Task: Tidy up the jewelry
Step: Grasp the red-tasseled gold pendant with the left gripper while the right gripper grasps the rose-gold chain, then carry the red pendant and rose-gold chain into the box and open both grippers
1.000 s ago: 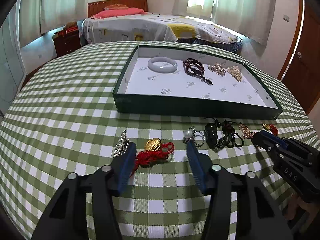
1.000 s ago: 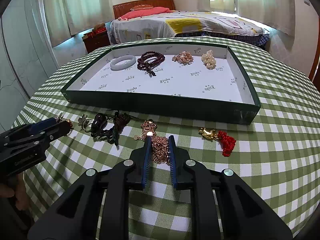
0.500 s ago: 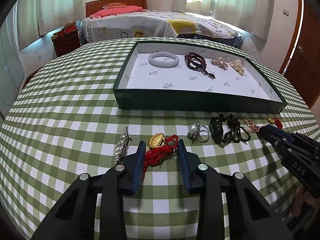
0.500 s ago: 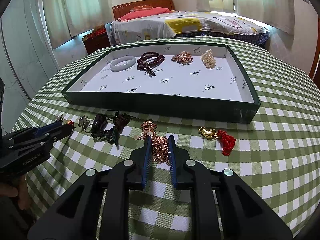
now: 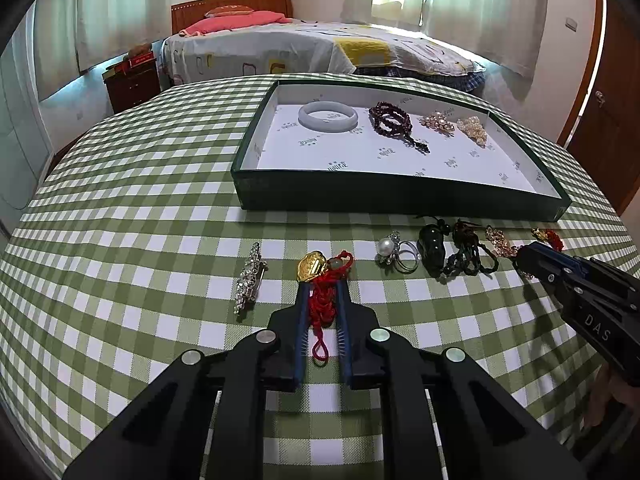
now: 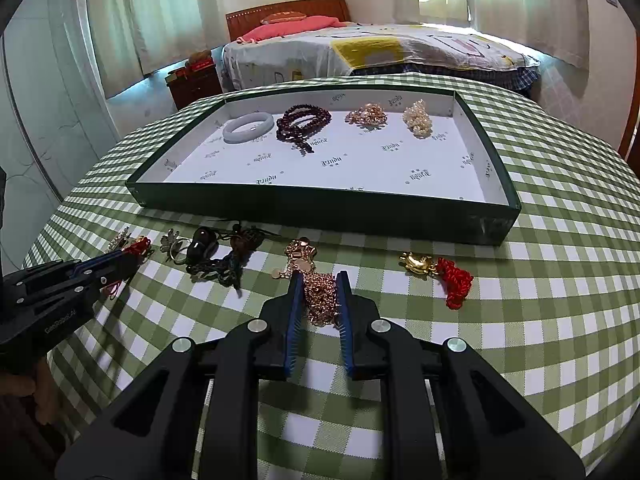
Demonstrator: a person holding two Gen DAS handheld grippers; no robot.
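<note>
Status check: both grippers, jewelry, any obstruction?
Left gripper just closed on red cord charm. Right gripper shut on rose-gold chain. Both pieces on table. Tray path clear.

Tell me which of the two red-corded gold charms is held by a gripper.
The red-corded charm beside the crystal brooch: the left gripper has just closed on its cord. The other charm lies free.

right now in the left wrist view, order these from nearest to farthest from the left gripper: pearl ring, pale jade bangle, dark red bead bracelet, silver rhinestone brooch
1. Silver rhinestone brooch: on the cloth just left of the left gripper.
2. Pearl ring: on the cloth to the right, slightly farther.
3. Pale jade bangle: at the far end of the green tray.
4. Dark red bead bracelet: right of the bangle; too close to call between these two.
</note>
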